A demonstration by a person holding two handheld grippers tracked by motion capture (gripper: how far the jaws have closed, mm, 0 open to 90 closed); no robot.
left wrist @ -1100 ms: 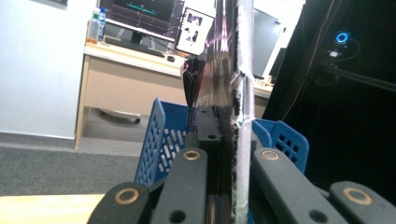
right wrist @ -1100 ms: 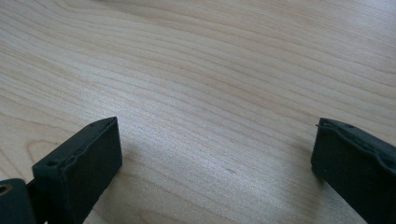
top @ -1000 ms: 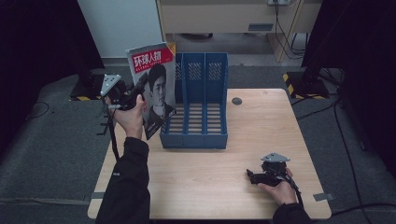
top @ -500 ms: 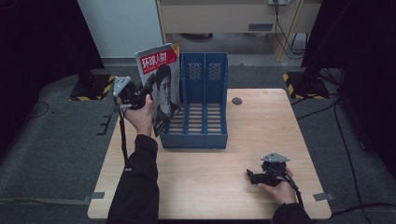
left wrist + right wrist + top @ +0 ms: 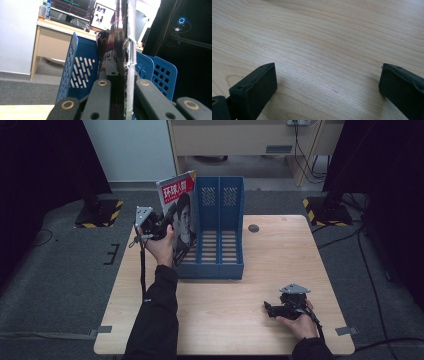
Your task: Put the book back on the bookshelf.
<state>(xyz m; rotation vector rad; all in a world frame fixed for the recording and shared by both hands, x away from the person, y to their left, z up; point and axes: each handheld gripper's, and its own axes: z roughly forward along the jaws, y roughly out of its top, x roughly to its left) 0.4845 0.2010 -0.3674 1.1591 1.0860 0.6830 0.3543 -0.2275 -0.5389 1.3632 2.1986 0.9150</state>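
A magazine point(image 5: 180, 215) with a red title band and a face on its cover stands upright, tilted, against the left side of the blue two-slot file holder point(image 5: 220, 230). My left gripper point(image 5: 162, 227) is shut on the magazine's left edge and held above the table. In the left gripper view the magazine point(image 5: 123, 37) runs edge-on between my jaws point(image 5: 120, 82), with the blue holder point(image 5: 80, 72) right behind it. My right gripper point(image 5: 267, 309) rests on the wooden table point(image 5: 280, 250) at the front right. In the right gripper view it point(image 5: 327, 82) is open over bare wood point(image 5: 324, 37).
A small dark round disc point(image 5: 253, 228) lies on the table right of the holder. Yellow-and-black striped stand bases point(image 5: 97, 212) point(image 5: 325, 205) sit on the floor beyond both far corners. A desk with monitors point(image 5: 75, 10) stands behind.
My left gripper has carried the magazine to the right, from beyond the table's left edge up against the file holder. The right gripper has stayed in place.
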